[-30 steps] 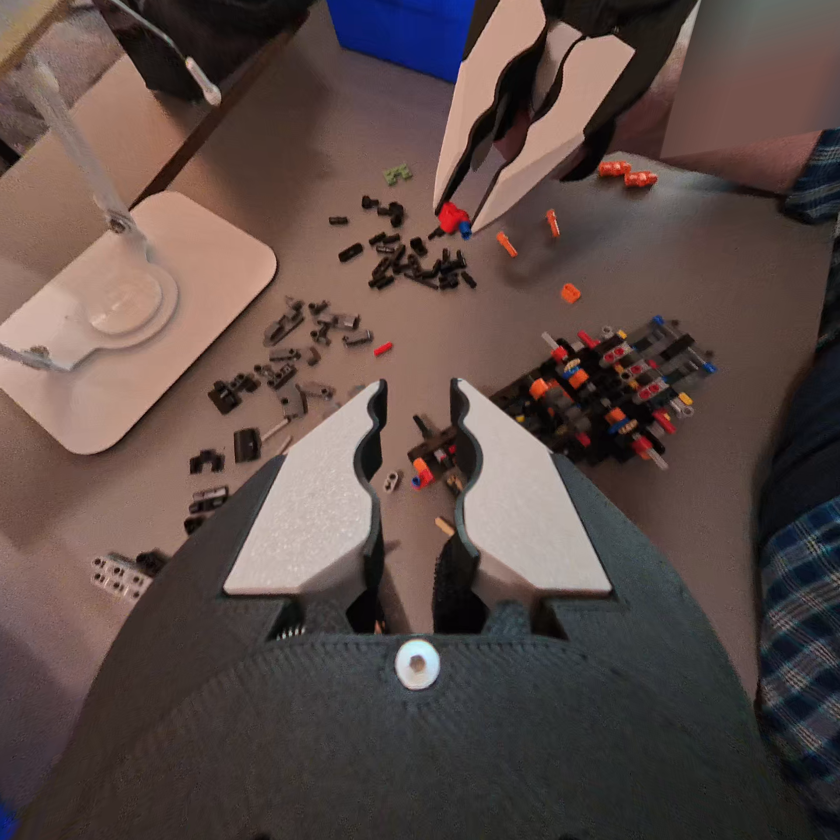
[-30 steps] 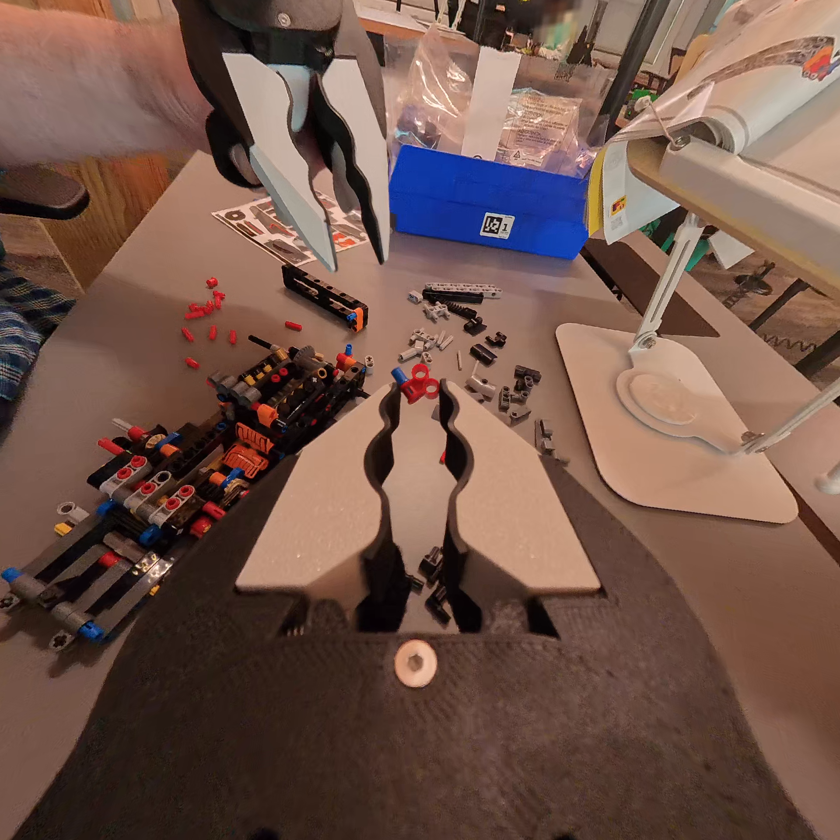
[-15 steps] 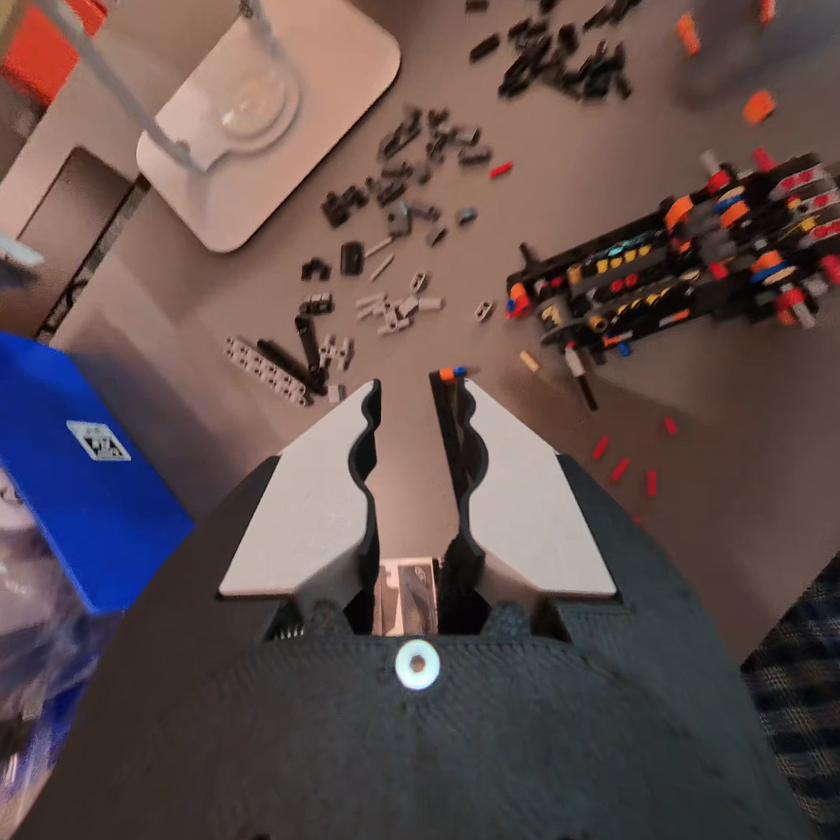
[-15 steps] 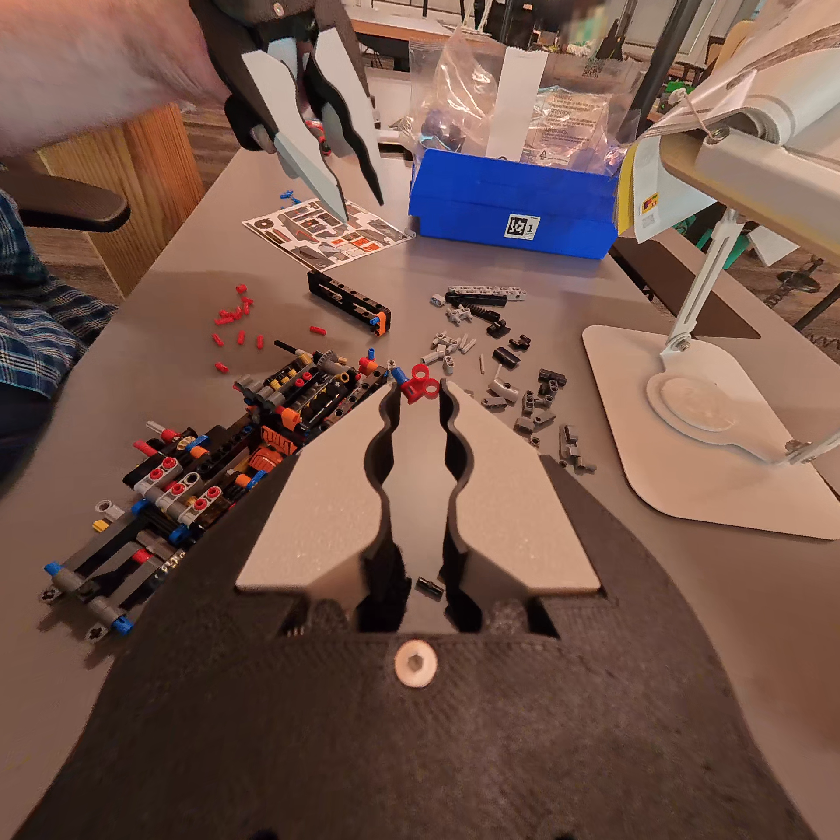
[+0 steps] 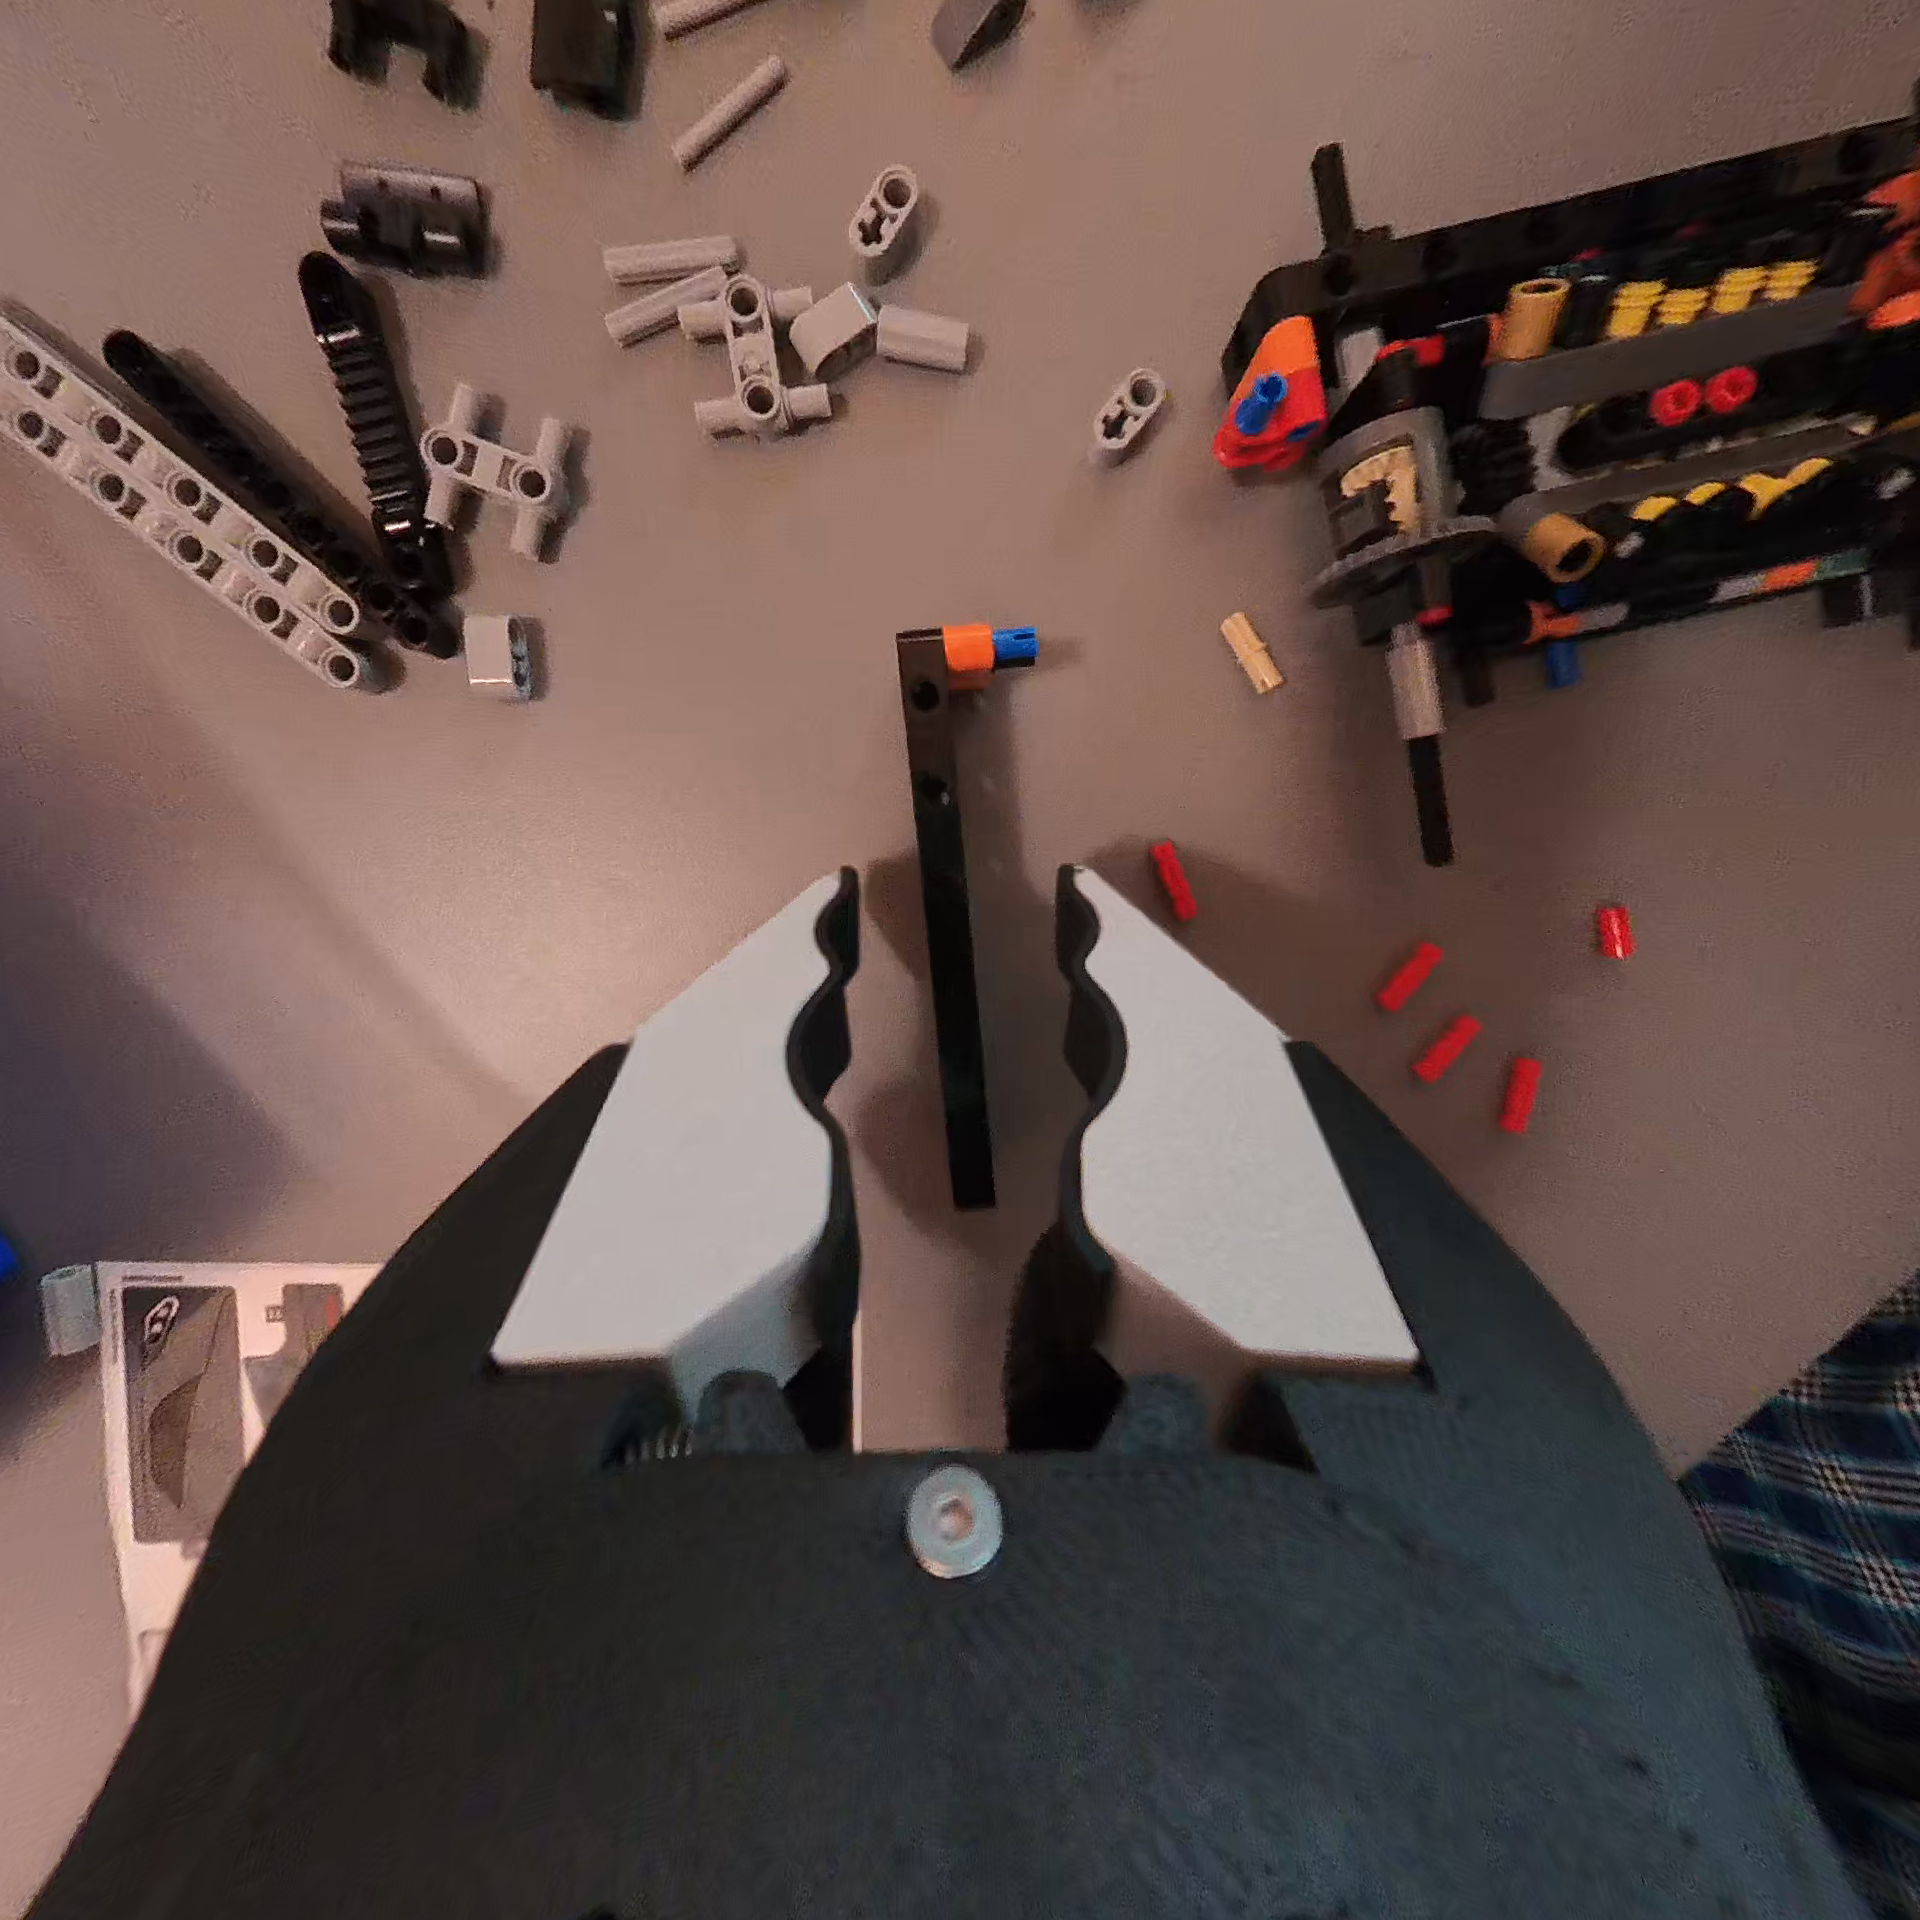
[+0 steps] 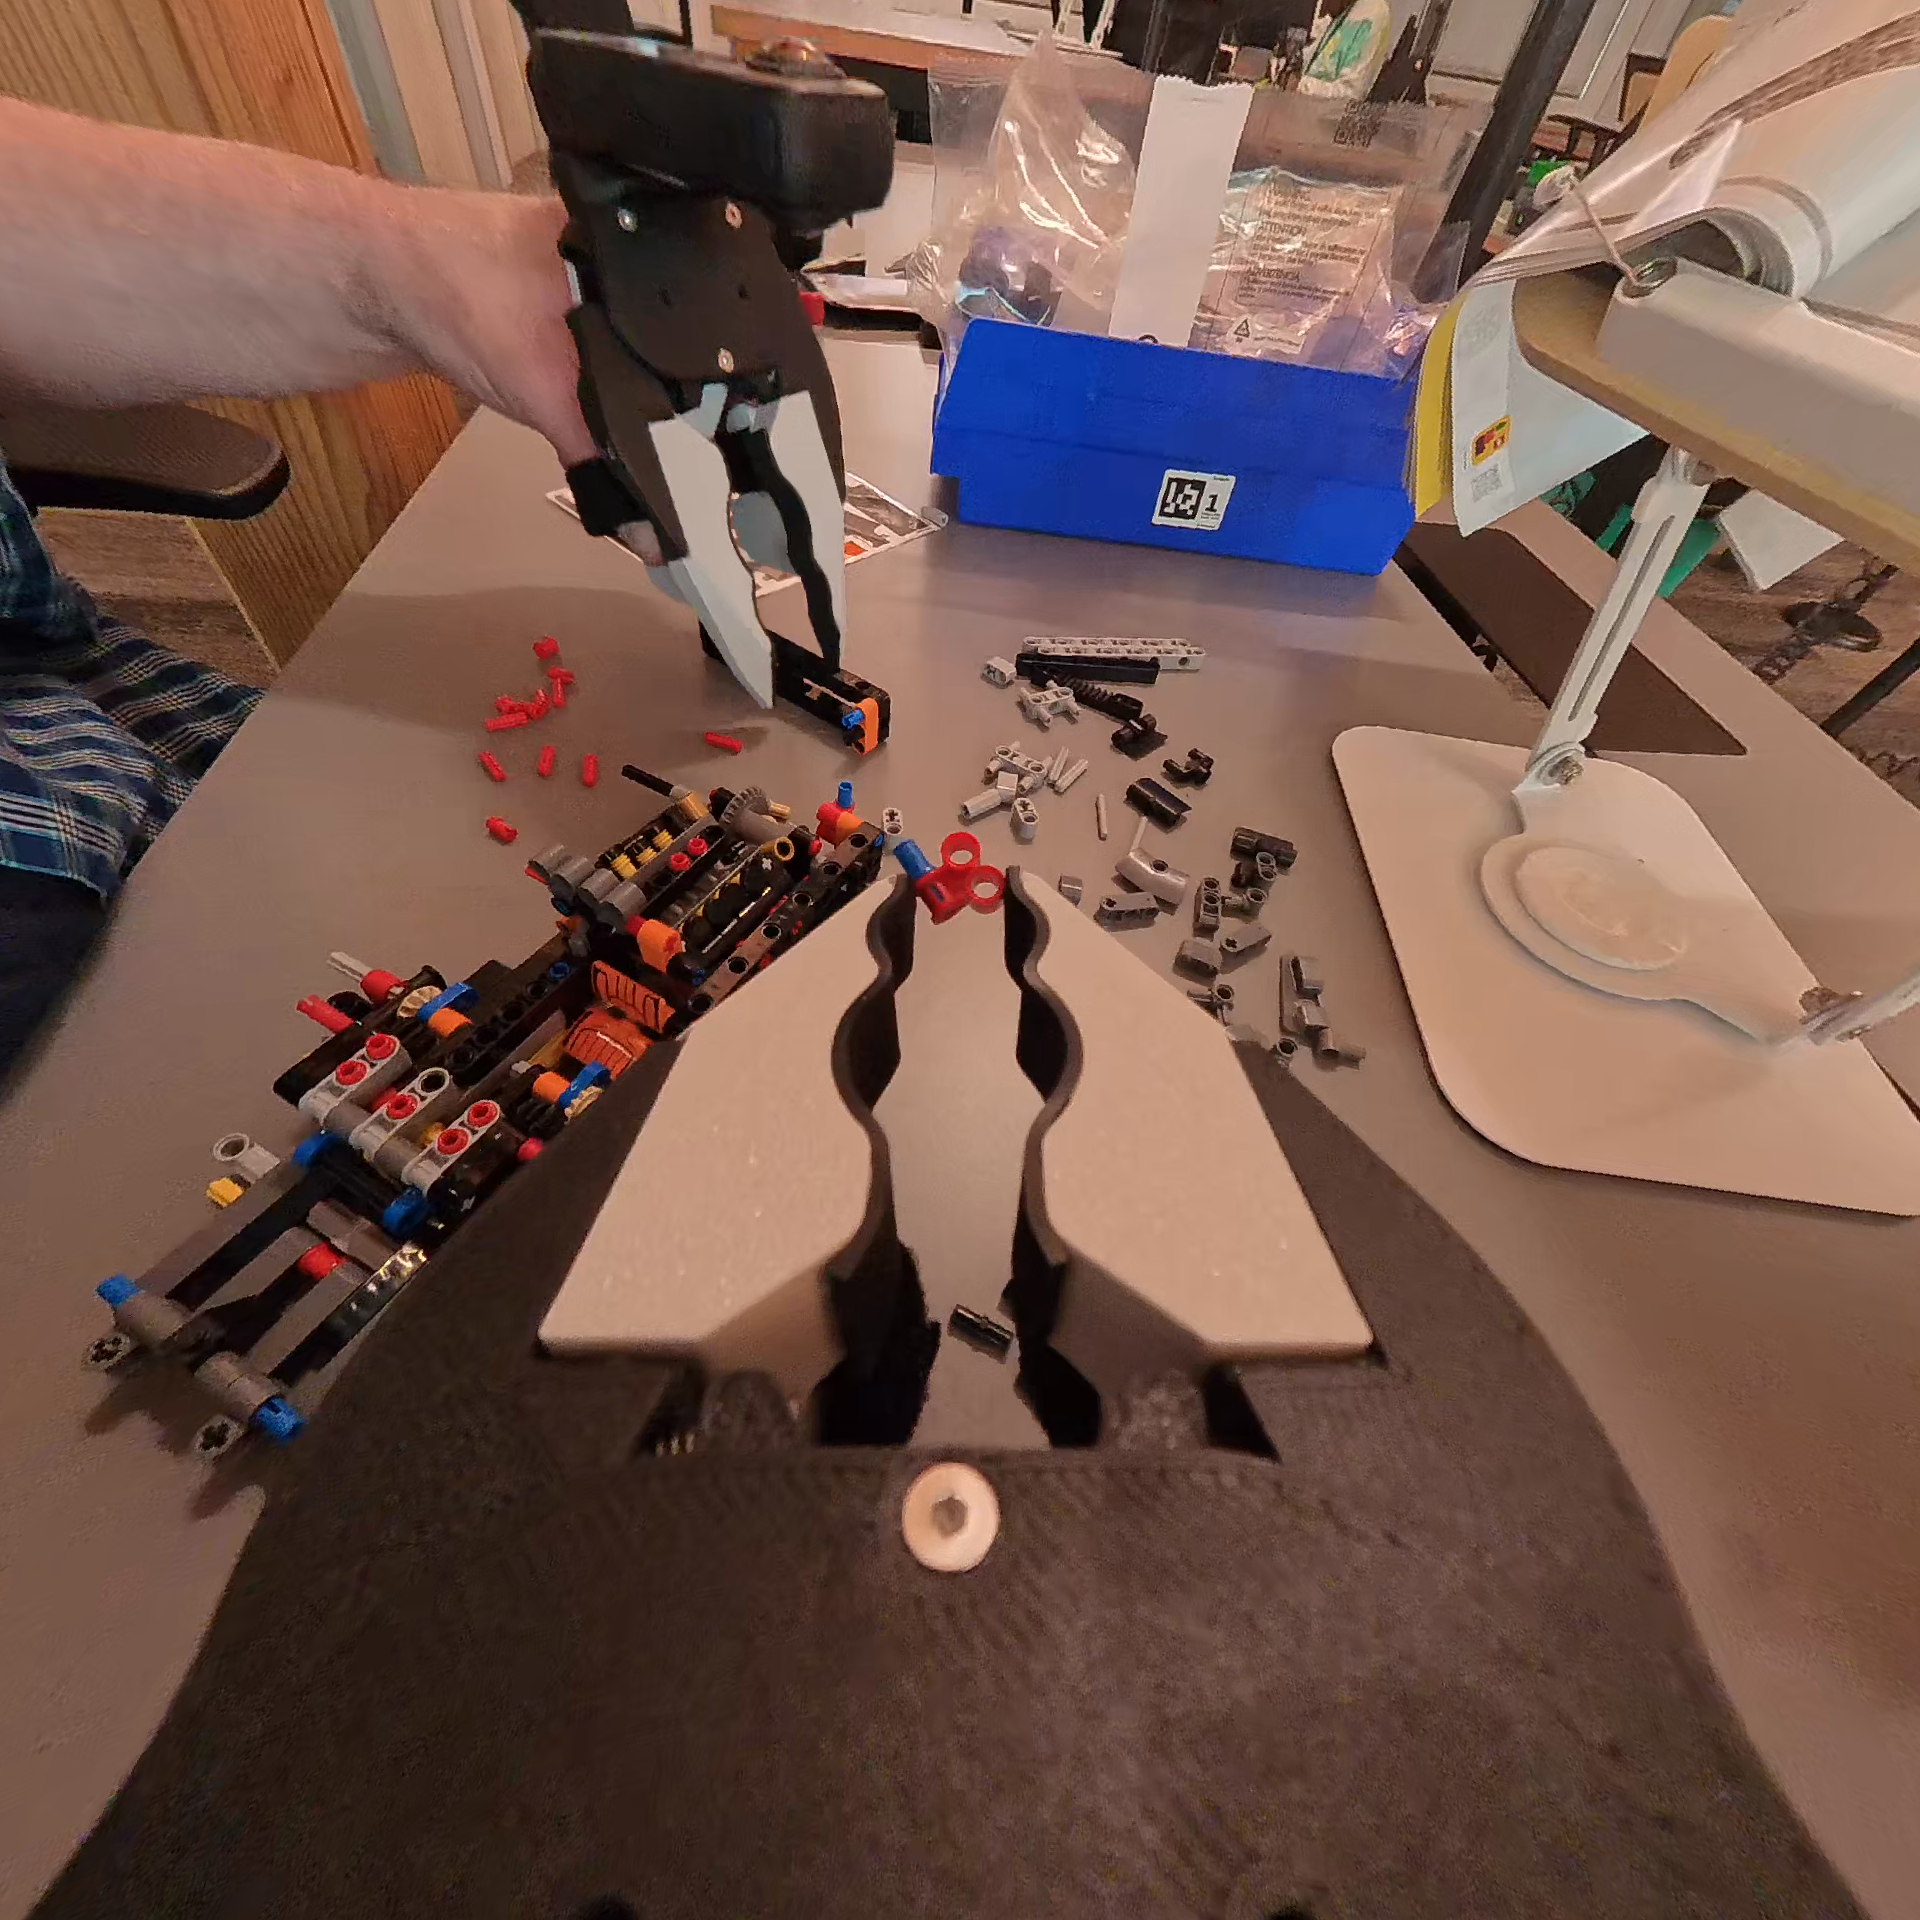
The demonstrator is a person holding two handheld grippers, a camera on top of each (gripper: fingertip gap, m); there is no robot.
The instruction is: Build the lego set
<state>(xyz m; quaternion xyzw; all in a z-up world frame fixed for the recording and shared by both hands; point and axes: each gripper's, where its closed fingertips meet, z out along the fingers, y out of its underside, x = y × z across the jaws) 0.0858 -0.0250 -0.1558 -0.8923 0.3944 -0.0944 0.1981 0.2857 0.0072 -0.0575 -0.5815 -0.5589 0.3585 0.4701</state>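
Observation:
A black beam (image 5: pixel 940 935) with an orange and blue tip lies on the grey table. My left gripper (image 5: pixel 958 878) is open and low over it, one finger on each side, not touching. In the right wrist view the left gripper (image 6: pixel 795 675) stands over the same beam (image 6: pixel 831 691). My right gripper (image 6: pixel 958 888) is shut on a red connector with a blue pin (image 6: pixel 961 883), held above the table beside the front end of the partly built black chassis (image 6: pixel 623 935). The chassis also shows in the left wrist view (image 5: pixel 1610 436).
Loose grey and black parts (image 6: pixel 1143 831) lie right of the chassis, and red pins (image 6: pixel 530 707) lie left of the beam. A blue bin (image 6: pixel 1174 447) with plastic bags stands at the back. A white stand base (image 6: pixel 1621 987) is at the right. A sticker sheet (image 5: pixel 177 1403) lies nearby.
My left gripper has swung away from the chassis to the far side of the table, come down over the black beam and opened wider. The right gripper keeps the red connector, nearly still.

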